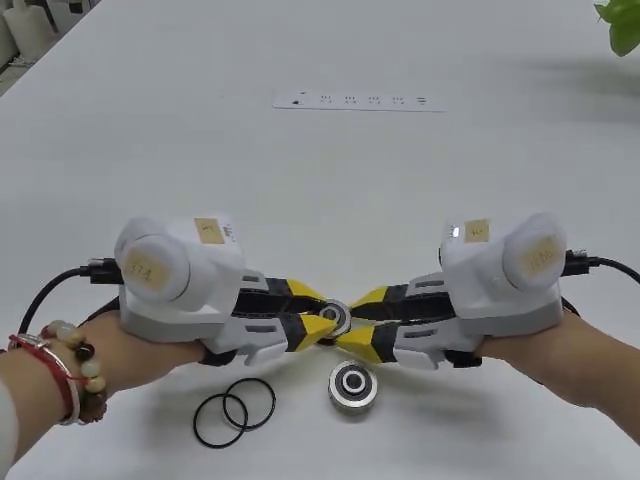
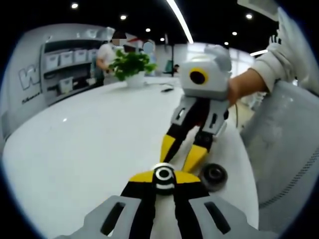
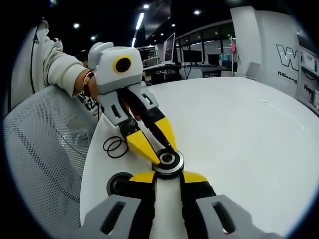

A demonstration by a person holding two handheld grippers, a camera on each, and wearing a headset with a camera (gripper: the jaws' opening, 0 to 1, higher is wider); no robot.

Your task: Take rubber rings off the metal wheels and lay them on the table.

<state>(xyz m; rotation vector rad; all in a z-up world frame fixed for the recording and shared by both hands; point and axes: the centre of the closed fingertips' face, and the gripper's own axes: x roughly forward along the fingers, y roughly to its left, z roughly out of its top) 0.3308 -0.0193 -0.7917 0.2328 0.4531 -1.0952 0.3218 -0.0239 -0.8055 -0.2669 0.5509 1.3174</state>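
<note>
Right now the left gripper (image 1: pixel 320 321) and the right gripper (image 1: pixel 350 322) are meeting tip to tip, each pinching the same metal wheel (image 1: pixel 333 318) with jaws drawn nearly together above the white table (image 1: pixel 330 180). A second wheel (image 1: pixel 353 386) is lying just below, and two rubber rings (image 1: pixel 235 410) are lying overlapped near it.

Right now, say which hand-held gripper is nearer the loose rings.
Left: rings lie beside the left hand-held gripper; the right hand-held gripper sits farther, past the held wheel.
</note>
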